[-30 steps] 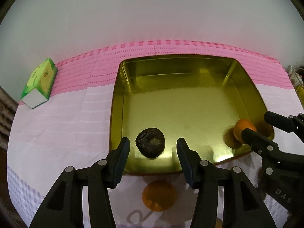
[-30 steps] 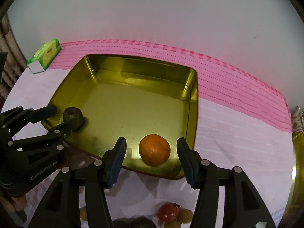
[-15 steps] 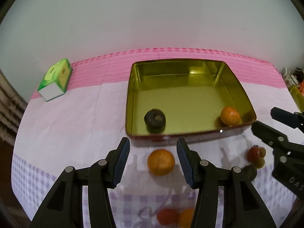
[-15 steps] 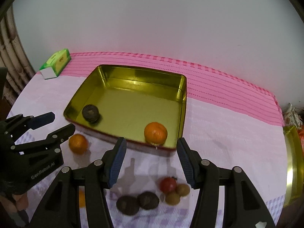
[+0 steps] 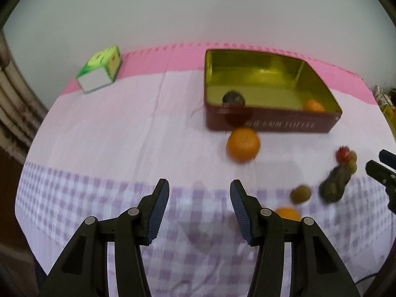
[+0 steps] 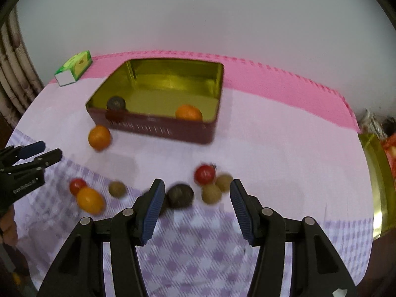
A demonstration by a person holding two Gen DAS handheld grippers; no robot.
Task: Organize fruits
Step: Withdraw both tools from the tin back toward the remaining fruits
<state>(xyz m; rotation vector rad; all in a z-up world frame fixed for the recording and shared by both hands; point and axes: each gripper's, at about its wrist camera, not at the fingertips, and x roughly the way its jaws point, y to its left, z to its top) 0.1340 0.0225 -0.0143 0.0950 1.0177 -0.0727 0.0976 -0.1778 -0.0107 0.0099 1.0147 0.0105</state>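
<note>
We see the fruits split between the tin [image 6: 158, 130] and the cloth [image 6: 272, 148]: a dark fruit [image 6: 115, 103] and an orange [image 6: 188, 112] sit inside the gold-lined tin against its near wall, while another orange [image 5: 243, 144] lies on the cloth just in front of that wall. Nearer to us, a dark round fruit [image 6: 180, 195] lies between the right gripper [image 6: 196, 205] jaws but beyond the pads, untouched, with two brownish fruits [image 6: 211, 193] and a red one [image 6: 204, 174] close by. Those jaws stand partly open and hold nothing. The left gripper [image 5: 200, 204] is likewise partly open and empty, with only checked cloth between its pads; the loose orange lies well ahead of it. Both grippers tilt steeply down at the table. A green box [image 5: 100, 68] rests at the far left.
</note>
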